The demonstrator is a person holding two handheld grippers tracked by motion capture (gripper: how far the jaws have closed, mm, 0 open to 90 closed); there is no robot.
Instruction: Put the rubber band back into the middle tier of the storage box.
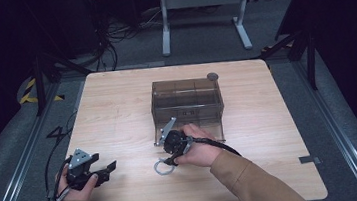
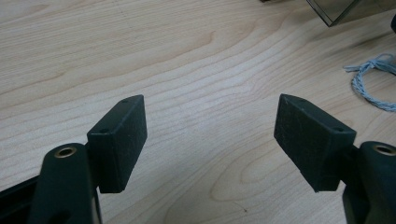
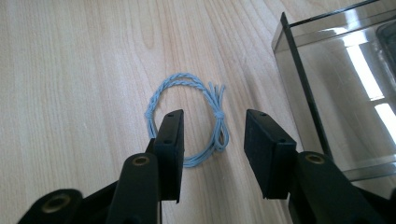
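Right gripper [image 3: 212,140] tipped down over the table [image 1: 118,117], jaws apart, straddling one side of a light-blue braided cord loop [image 3: 187,119] that lies flat just in front of the smoky clear box [image 1: 186,102]; pads not pressing it. Left gripper [image 2: 210,140] rests low at the near left, pointing level, jaws wide apart with nothing between.

high view: above, forward-down | claw views: close, sharing blue cord loop [image 3: 189,122]
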